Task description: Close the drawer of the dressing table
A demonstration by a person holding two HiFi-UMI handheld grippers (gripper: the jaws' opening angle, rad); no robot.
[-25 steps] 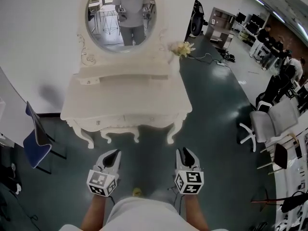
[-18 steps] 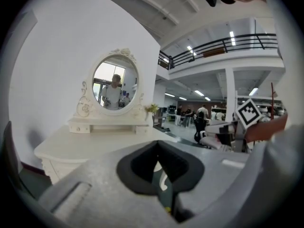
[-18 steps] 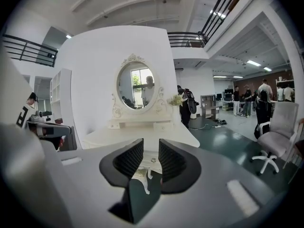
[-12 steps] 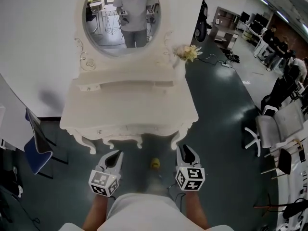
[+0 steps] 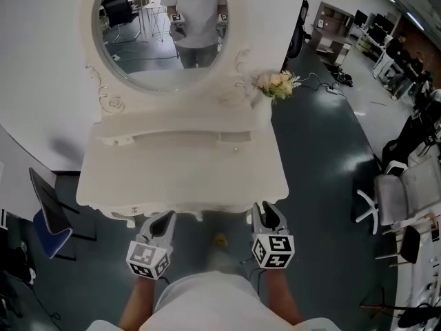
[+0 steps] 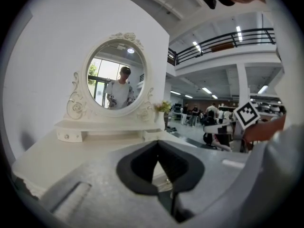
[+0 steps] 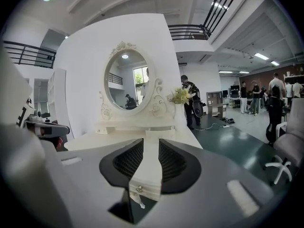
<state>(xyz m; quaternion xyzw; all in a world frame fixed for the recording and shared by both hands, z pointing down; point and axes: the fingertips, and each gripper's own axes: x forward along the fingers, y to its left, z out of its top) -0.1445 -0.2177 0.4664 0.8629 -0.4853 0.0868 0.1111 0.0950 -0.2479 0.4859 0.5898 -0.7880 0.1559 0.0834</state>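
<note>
The white dressing table (image 5: 179, 174) fills the middle of the head view, with an oval mirror (image 5: 162, 26) above it. On the shelf under the mirror, the small right drawer (image 5: 233, 140) sticks out a little; it also shows as the small drawer (image 6: 153, 135) and the small drawer (image 7: 159, 131). My left gripper (image 5: 162, 221) hovers at the table's front edge, its tips meeting, empty. My right gripper (image 5: 265, 212) is at the front edge too, slightly open and empty; a front drawer knob (image 7: 139, 189) shows low between its jaws.
A flower bunch (image 5: 275, 83) stands at the table's back right corner. A blue chair (image 5: 45, 216) is on the left by the wall. Office chairs (image 5: 400, 192) stand to the right across dark green floor. My foot (image 5: 220, 240) is under the table's edge.
I have stepped closer to the table. Both grippers, earlier over the floor short of it, now reach its front edge. Their jaws look unchanged.
</note>
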